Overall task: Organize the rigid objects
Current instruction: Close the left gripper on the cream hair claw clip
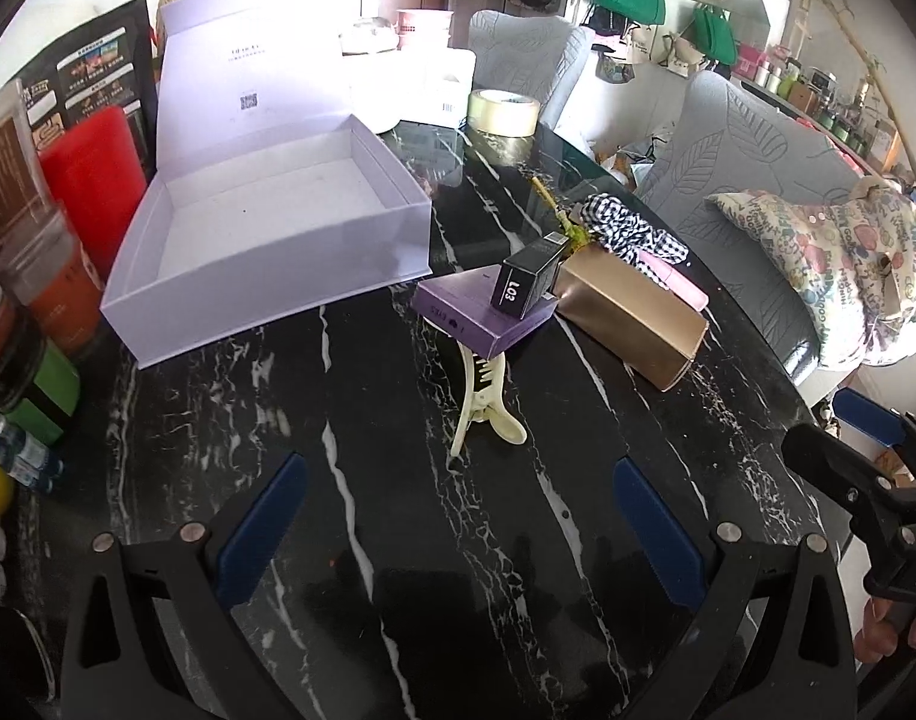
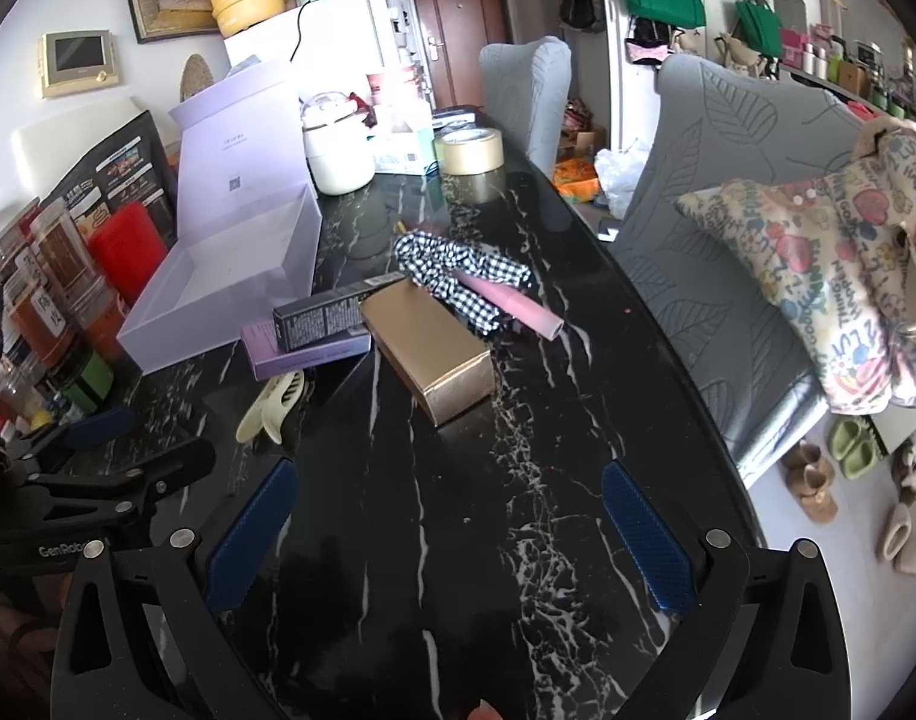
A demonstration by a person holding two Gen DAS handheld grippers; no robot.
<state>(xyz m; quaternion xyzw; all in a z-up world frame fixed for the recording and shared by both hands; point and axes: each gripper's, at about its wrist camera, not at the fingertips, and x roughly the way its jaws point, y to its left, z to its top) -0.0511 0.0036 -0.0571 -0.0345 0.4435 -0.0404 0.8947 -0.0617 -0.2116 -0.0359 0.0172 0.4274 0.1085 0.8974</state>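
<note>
An open lilac box with its lid raised sits empty at the left of the black marble table. In front of it lie a purple flat box, a small black carton on top of it, a gold box, a pink tube, a checked fabric band and a cream hair claw. My left gripper is open, short of the claw. My right gripper is open over bare table, short of the gold box.
Jars and a red case crowd the table's left edge. A tape roll, a white pot and cartons stand at the far end. Grey chairs with a patterned cushion line the right side.
</note>
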